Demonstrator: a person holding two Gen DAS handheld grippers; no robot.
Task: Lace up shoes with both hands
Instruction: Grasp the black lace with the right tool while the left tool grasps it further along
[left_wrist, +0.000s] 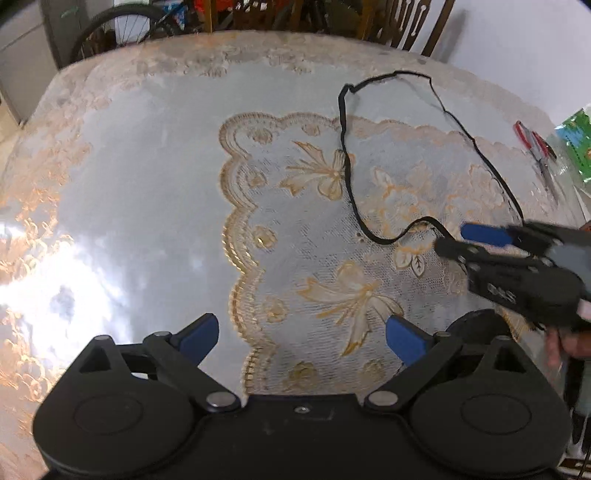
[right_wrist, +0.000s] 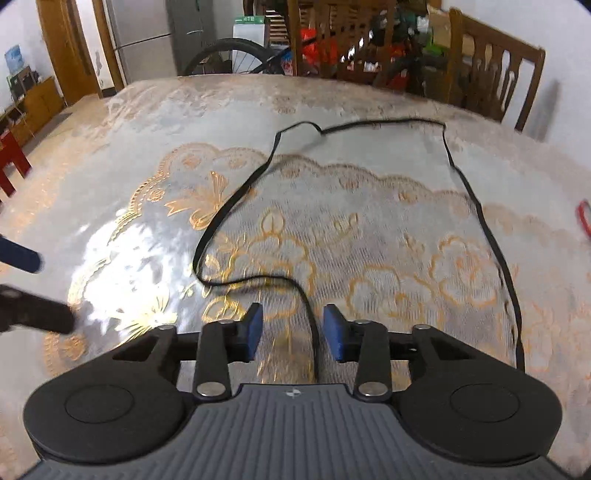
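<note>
A long black shoelace lies in a loose loop on the lace-patterned tablecloth. In the right wrist view, one end of the shoelace runs back between the blue pads of my right gripper. The pads stand apart on either side and do not press it. The left wrist view shows the right gripper low over the lace's near end at the right. My left gripper is wide open over the cloth with nothing between its fingers. It appears at the left edge of the right wrist view. No shoe is in view.
Red-handled scissors and a green packet lie at the table's right edge. Wooden chairs stand along the far side, and a bicycle wheel is behind the table. A hand holds the right gripper.
</note>
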